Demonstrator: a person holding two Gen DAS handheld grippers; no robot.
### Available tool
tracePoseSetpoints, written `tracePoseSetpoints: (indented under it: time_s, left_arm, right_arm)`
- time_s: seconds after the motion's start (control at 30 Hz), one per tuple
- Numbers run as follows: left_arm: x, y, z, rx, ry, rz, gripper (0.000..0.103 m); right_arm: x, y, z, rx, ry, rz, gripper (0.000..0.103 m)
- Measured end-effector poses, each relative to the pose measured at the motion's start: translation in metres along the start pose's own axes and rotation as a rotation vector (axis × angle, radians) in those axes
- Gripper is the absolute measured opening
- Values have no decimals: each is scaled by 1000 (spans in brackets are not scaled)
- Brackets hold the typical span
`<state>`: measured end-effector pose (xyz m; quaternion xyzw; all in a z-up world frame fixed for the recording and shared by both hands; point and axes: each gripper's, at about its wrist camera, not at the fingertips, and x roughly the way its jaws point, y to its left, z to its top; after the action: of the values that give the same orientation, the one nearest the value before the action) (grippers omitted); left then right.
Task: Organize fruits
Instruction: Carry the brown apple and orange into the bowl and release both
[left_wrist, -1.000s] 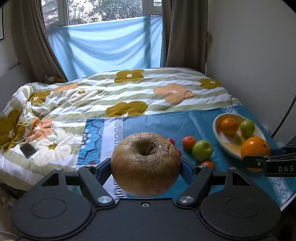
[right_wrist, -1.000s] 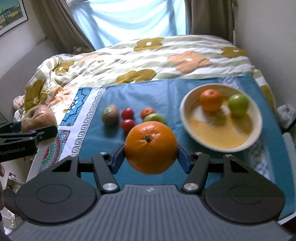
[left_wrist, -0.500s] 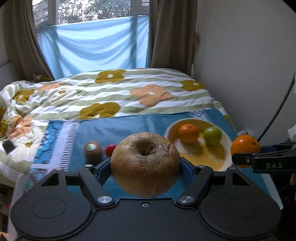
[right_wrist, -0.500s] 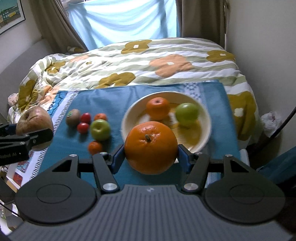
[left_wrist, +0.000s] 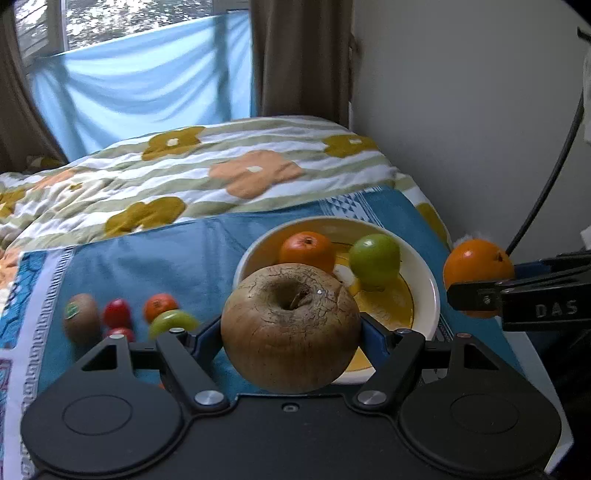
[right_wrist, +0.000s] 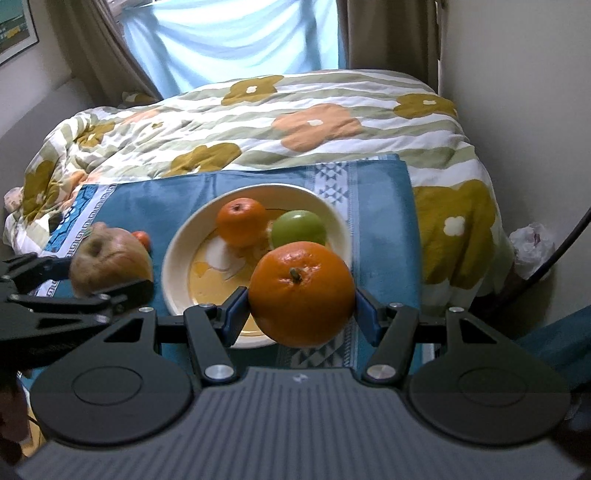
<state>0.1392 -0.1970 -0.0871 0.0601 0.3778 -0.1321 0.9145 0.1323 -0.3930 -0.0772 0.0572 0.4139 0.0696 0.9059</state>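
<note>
**2 fruits in your tongs, both near the bowl**

Your left gripper (left_wrist: 291, 328) is clamped on a brown apple (left_wrist: 291, 326), stem pit up, its pads pressed on both sides. It hangs over the near left rim of the bowl (left_wrist: 430, 291). Your right gripper (right_wrist: 301, 295) grips a large orange (right_wrist: 301, 293) above the bowl's near right edge. Inside the bowl lie 1 small orange (left_wrist: 307, 250) and 1 green apple (left_wrist: 375, 258), side by side at the back. On the blue cloth (left_wrist: 147, 258) left of the bowl sit a kiwi (left_wrist: 80, 317), 2 red tomatoes (left_wrist: 117, 313), a little tangerine (left_wrist: 159, 306) and a second green apple (left_wrist: 173, 322), bunched close. Behind the cloth spreads a flowered quilt (left_wrist: 221, 166).
</note>
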Motion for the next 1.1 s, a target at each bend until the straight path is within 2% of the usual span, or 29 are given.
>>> tracePoseSetpoints:
  time_s: [0.27, 0.53, 0.73, 0.8, 0.83, 0.87, 1.1]
  left_arm:
    - [45, -25, 7, 74, 49, -6, 79]
    - [63, -34, 4, 126, 104, -11, 79]
    - [64, -31, 5, 124, 141, -12, 81]
    - [54, -29, 7, 123, 96, -12, 90]
    - [49, -27, 8, 122, 79, -10, 99]
    - [44, -26, 10, 119, 64, -8, 100]
    - [19, -6, 8, 69, 48, 19, 100]
  right_arm:
    - [12, -29, 2, 30, 21, -6, 76]
    - [18, -43, 5, 47, 26, -14, 76]
    - [19, -40, 10, 43, 19, -10, 76]
    - [20, -39, 12, 41, 15, -6, 76]
    - [21, -38, 13, 40, 15, -4, 76]
    - [21, -37, 14, 40, 15, -2, 76]
    - [22, -27, 18, 27, 11, 18, 76]
